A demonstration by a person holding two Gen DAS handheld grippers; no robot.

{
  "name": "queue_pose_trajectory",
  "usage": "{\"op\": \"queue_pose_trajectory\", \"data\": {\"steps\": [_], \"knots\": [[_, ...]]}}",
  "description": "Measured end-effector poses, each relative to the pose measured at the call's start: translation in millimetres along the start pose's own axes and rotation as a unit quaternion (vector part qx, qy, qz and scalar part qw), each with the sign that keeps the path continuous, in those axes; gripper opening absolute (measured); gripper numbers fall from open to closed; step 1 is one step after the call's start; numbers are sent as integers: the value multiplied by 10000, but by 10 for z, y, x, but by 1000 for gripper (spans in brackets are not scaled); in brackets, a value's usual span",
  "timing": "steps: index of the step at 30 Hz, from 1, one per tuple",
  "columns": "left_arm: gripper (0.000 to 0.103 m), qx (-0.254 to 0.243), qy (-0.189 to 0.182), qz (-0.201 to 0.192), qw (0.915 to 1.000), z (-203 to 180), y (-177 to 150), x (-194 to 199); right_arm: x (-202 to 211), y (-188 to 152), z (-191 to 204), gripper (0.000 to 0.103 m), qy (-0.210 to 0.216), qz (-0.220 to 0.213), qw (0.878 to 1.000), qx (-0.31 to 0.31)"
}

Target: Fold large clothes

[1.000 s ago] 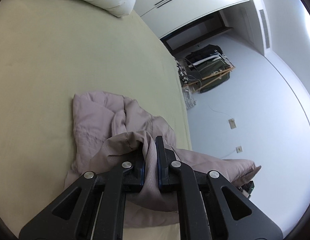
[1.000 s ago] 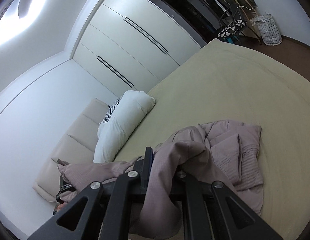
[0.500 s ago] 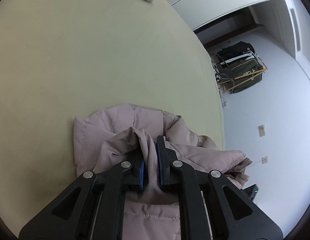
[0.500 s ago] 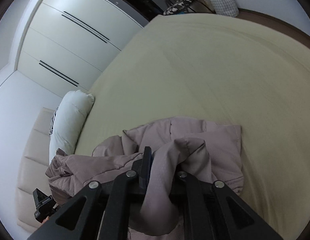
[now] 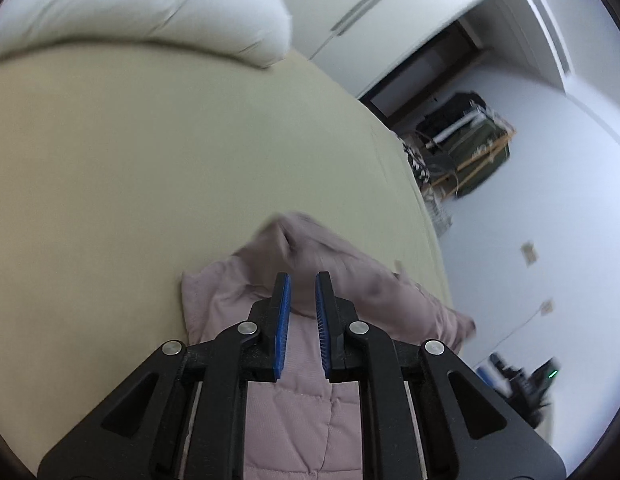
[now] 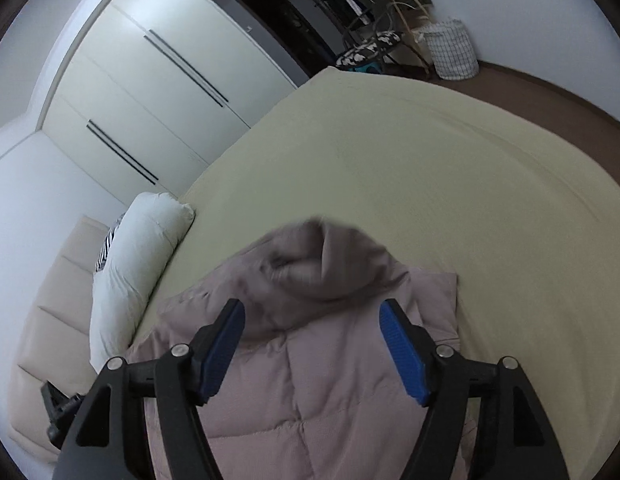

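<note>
A mauve quilted jacket (image 5: 302, 408) lies on the yellow-green bed sheet (image 5: 130, 168), its far fold blurred with motion. In the right wrist view the jacket (image 6: 310, 380) lies below the jaws with its hood bunched at the far end. My left gripper (image 5: 301, 280) hovers just above the jacket, jaws a small gap apart, nothing between them. My right gripper (image 6: 312, 308) is wide open and empty above the jacket.
A white pillow (image 5: 142, 4) lies at the head of the bed, also in the right wrist view (image 6: 138, 264). White wardrobes (image 6: 150, 80) stand behind. A clothes rack (image 5: 466, 148), a stool (image 6: 370, 50) and a laundry basket (image 6: 452, 50) stand past the bed's foot.
Both grippers have let go of the jacket and opened, the right one wide. The released fold is dropping onto the jacket. Both grippers have pulled up and back.
</note>
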State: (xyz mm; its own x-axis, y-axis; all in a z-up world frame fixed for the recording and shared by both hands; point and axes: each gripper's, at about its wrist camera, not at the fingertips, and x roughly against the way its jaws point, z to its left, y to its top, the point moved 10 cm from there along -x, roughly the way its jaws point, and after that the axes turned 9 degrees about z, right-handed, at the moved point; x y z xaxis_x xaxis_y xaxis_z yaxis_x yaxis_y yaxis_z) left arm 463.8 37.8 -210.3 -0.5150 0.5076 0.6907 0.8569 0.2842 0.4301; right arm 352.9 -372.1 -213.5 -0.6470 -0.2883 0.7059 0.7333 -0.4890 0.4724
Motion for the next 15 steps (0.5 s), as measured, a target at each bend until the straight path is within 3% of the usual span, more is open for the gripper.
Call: {"op": "queue_pose_trajectory", "data": {"steps": [6,9,12,15], "knots": [[12,-1105,641,189,9916,-540,-176,-437,-344,-204,780,71,-427,266,9867,1544],[12,-1636,1089,217,9803,-740,-229,-827,-696,-340,1006,63,-573,533,9767,1997],[12,-2096,1577,321,9644,-878,-277,-1236,-1016,-396,1092,62,-802,667,9672,2316],[12,-2220,1918,513,9546,-799,-329,-1602,-1258,-363,971,62,-1046,732,9631,2367]]}}
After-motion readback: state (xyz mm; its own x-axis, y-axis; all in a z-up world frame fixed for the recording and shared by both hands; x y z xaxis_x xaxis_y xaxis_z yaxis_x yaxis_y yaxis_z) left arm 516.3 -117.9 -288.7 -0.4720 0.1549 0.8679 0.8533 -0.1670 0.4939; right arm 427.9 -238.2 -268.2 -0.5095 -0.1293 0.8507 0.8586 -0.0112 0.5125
